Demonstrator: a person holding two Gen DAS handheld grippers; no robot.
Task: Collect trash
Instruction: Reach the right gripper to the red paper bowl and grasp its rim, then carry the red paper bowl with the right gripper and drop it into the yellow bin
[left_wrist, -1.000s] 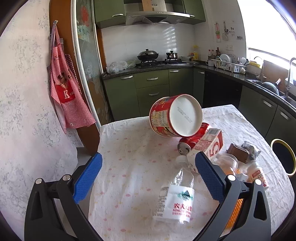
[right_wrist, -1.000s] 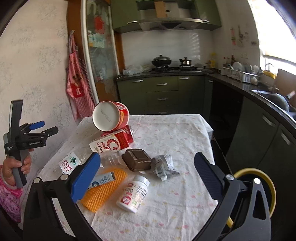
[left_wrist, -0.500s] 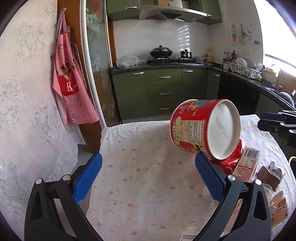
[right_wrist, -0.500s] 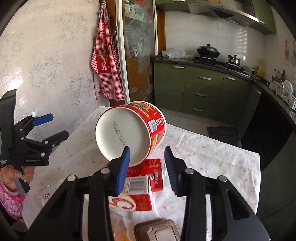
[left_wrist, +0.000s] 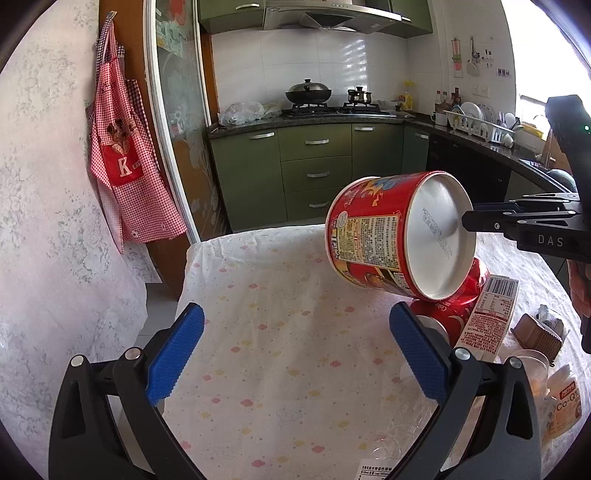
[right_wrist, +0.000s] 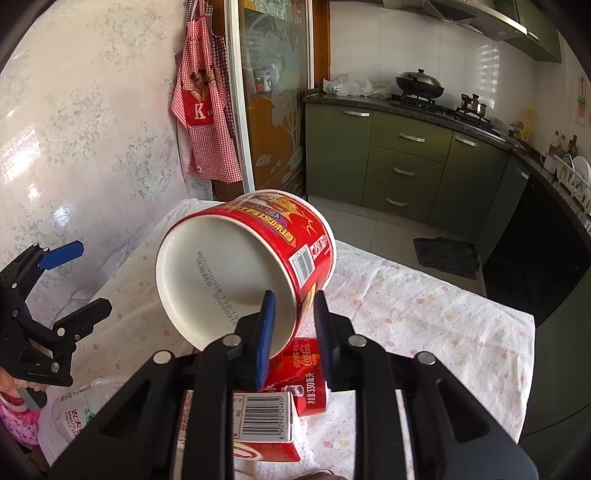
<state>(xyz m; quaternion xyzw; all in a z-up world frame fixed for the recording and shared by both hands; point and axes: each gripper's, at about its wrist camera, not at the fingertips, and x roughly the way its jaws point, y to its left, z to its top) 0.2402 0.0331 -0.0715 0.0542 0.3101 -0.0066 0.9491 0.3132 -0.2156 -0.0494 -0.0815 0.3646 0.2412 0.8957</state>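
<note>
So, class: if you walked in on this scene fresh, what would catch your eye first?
The big red noodle cup, tipped on its side atop a cola can, its rim pinched by the right gripper. The left gripper hovers open over bare tablecloth. A red checked apron hangs behind.

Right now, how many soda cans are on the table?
1: a red soda can lying on its side under the tilted noodle cup, beside the milk carton. Others may be hidden.

Red checked apron (left_wrist: 125, 155) hangs on wall, beside glass sliding door (left_wrist: 177, 122). Wok (left_wrist: 308, 90) and small pot (left_wrist: 359, 95) on hob at counter's back edge; plastic bag (left_wrist: 240, 110) at counter's left end. Dish rack (left_wrist: 476, 123) along right counter. Dark mat (right_wrist: 447, 254) on floor.
</note>
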